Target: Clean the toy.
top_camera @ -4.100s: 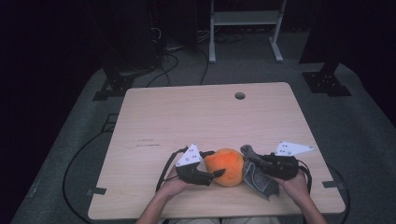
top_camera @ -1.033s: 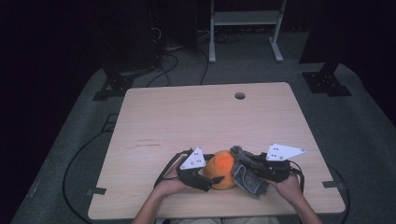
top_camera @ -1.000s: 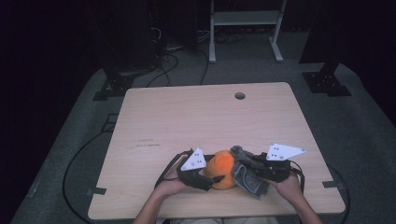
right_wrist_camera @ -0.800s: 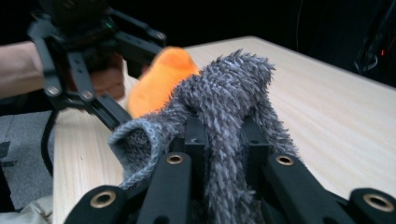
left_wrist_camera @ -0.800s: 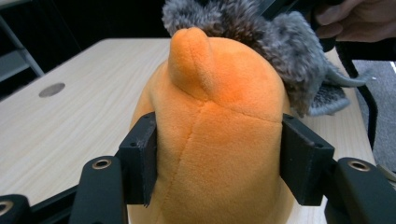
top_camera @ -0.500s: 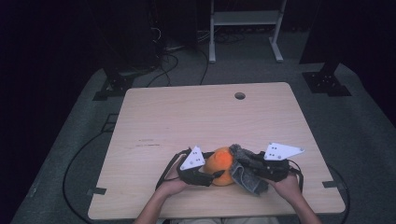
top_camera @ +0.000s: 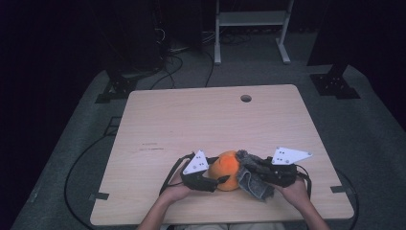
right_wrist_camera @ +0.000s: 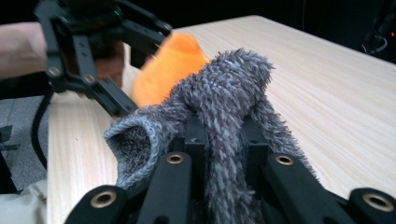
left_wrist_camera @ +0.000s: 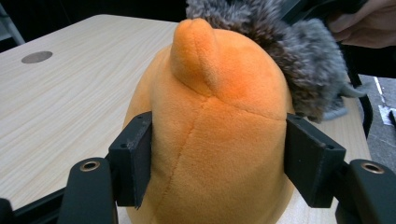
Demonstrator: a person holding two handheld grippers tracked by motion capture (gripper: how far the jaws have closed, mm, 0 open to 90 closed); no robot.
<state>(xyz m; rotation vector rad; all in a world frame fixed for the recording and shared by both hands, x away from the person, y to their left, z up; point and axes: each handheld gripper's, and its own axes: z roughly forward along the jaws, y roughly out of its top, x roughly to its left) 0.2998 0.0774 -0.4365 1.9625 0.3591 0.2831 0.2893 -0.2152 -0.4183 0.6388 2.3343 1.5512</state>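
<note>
2 soft items | L hand-held gripper clamps round orange plush | R hand-held gripper pinches fuzzy grey sock

R gripper pulled grey sock onto orange plush.

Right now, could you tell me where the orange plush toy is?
In the high view, the orange plush toy sits near the table's near edge, clamped by the left gripper, with the grey fuzzy sock against its right side.

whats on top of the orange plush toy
A grey fuzzy sock drapes against the orange plush toy at its upper far side; the toy's little ear stays bare. How far the sock reaches behind is hidden.
</note>
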